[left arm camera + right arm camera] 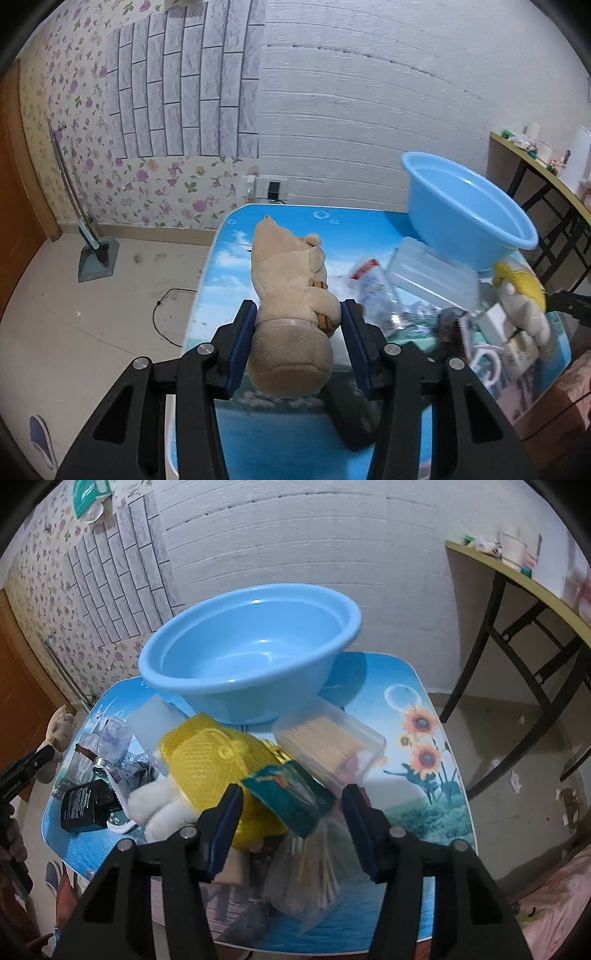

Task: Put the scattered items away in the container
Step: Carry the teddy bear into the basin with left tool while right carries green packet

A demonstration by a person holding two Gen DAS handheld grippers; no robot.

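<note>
My left gripper [298, 320] is shut on a beige plush bear [291, 295] and holds it above the left part of the blue picture table [266, 439]. The bear also shows at the far left of the right wrist view [59, 734]. The empty light-blue basin [251, 653] stands at the back of the table and shows in the left wrist view [465, 210] too. My right gripper [291, 805] is open above a packet of sticks with a teal label [295, 797]. Beside it lie a yellow mesh toy [218, 760] and a clear lidded box of sticks [328, 742].
A black bottle [83, 806], a clear plastic bottle [110, 742], a white plush piece [159, 805] and a clear flat box [432, 277] crowd the table's left half. A desk with black legs [517, 613] stands to the right. A dustpan [98, 258] leans at the floral wall.
</note>
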